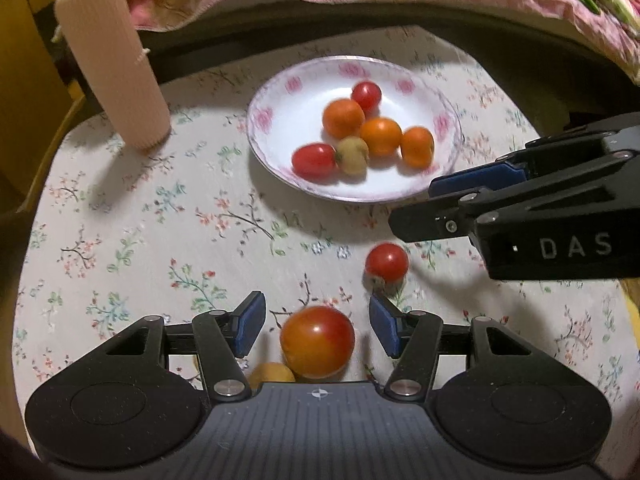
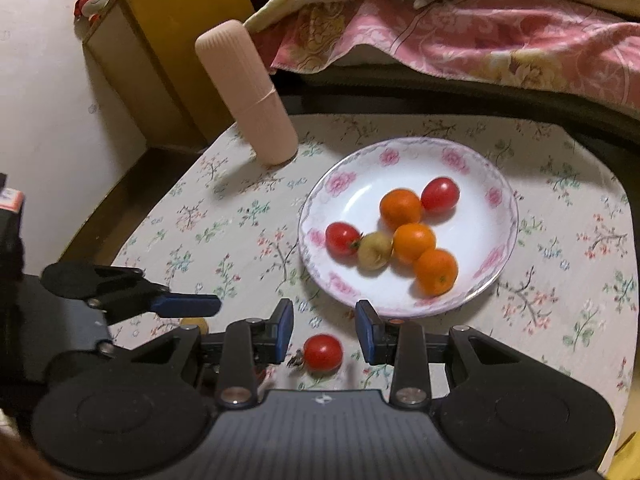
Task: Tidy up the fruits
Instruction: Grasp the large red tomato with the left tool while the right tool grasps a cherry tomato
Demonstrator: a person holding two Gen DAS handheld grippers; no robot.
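Between the spread left tongs (image 1: 316, 326), a large red-orange tomato (image 1: 317, 342) sits on the floral worktop (image 1: 140, 220), untouched; a small yellow fruit (image 1: 271, 373) lies just behind it. Right tongs (image 2: 324, 330) also spread, bracketing a small red cherry tomato (image 2: 322, 352). Judgement: centre each fruit, close gently; skins look glossy, round, prone to roll. Farther off, white rose-rimmed plate (image 2: 500, 196) holds six small fruits: two red, three orange, one pale yellow.

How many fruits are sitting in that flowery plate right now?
6, clustered mid-plate: red far, red left, yellowish one beside it, three orange in a line. None seems hidden.
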